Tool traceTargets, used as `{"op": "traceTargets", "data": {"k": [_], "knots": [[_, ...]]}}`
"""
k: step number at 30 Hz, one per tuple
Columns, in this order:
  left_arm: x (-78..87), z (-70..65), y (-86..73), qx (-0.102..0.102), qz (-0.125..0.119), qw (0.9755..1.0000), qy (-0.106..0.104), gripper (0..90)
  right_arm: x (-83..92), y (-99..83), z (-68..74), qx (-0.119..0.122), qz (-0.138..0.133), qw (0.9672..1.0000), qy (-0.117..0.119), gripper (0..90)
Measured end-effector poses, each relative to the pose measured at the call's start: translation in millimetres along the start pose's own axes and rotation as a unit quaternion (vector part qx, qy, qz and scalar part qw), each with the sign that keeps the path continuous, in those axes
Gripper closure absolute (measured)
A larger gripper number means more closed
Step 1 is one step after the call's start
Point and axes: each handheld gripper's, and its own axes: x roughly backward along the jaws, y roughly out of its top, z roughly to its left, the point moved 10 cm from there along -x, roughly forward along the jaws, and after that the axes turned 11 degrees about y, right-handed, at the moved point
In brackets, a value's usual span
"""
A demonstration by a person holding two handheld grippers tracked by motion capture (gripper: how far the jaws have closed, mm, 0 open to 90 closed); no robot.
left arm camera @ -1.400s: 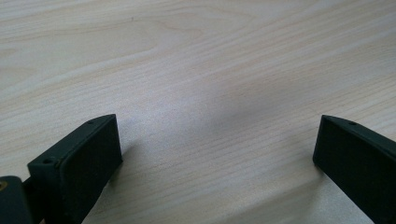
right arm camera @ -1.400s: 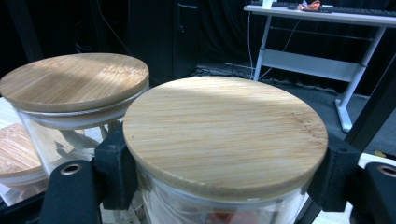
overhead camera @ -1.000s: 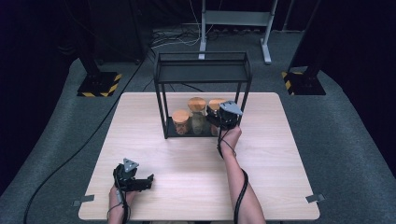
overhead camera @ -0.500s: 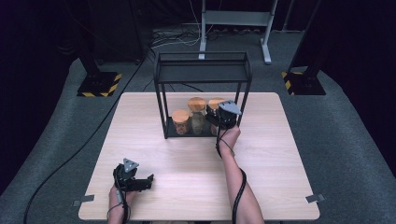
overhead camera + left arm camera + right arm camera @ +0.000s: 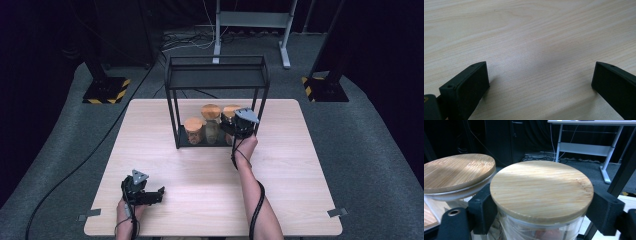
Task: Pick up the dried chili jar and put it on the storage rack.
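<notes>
A pale wooden table (image 5: 310, 165) fills the lower middle of the high view. A black wire-frame rack (image 5: 216, 80) stands on it near its far edge, at the centre of the frame. On the rack's bottom shelf, three glass jars with wooden lids (image 5: 194, 130) stand close together. At the lower left, a black gripper (image 5: 150, 195) rests on the tabletop.

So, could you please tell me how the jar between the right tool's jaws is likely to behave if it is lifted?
The jar looks like clear glass, so it is probably rigid, smooth and rather slippery. Its wooden lid overhangs the wall and may catch on the jaws. The lid may only rest on top, so tilting could shift it. A neighbouring jar stands close, so a sideways swing might knock it.
</notes>
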Motion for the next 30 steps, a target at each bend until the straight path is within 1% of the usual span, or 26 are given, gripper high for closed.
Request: {"op": "traceTargets", "data": {"k": [5, 7, 9, 15, 19, 23, 28, 30], "knots": [[0.0, 0.0, 0.0, 0.000, 0.000, 1.0000, 0.000, 0.3, 1.2, -6.3, 1.6, 0.003, 0.017, 0.9998, -0.001, 12.5], [0.0, 0.0, 0.0, 0.000, 0.000, 1.0000, 0.000, 0.3, 2.0, -9.1, 2.6, 0.002, 0.023, 0.9997, 0.002, 10.9], [0.0, 0.0, 0.0, 0.000, 0.000, 1.0000, 0.000, 0.3, 2.6, -11.6, 3.7, 0.006, 0.030, 0.9995, 0.002, 8.4], [0.0, 0.0, 0.0, 0.000, 0.000, 1.0000, 0.000, 0.3, 5.5, -21.6, 8.3, 0.010, 0.052, 0.9985, 0.012, 3.1], [0.0, 0.0, 0.0, 0.000, 0.000, 1.0000, 0.000, 0.3, 8.1, -30.7, 13.1, 0.012, 0.075, 0.9968, 0.025, 0.0], [0.0, 0.1, 0.0, 0.000, 0.000, 1.0000, 0.000, 0.3, 15.0, -38.7, 14.8, 0.012, 0.091, 0.9950, 0.038, 0.0], [-0.1, 0.0, 0.0, 0.000, 0.001, 1.0000, 0.000, 0.3, 25.1, -50.6, 17.5, 0.006, 0.115, 0.9915, 0.062, 0.0], [-0.1, 0.0, 0.1, 0.001, 0.000, 1.0000, 0.000, 0.3, 29.3, -56.0, 19.4, 0.008, 0.126, 0.9895, 0.070, 0.0]]}}
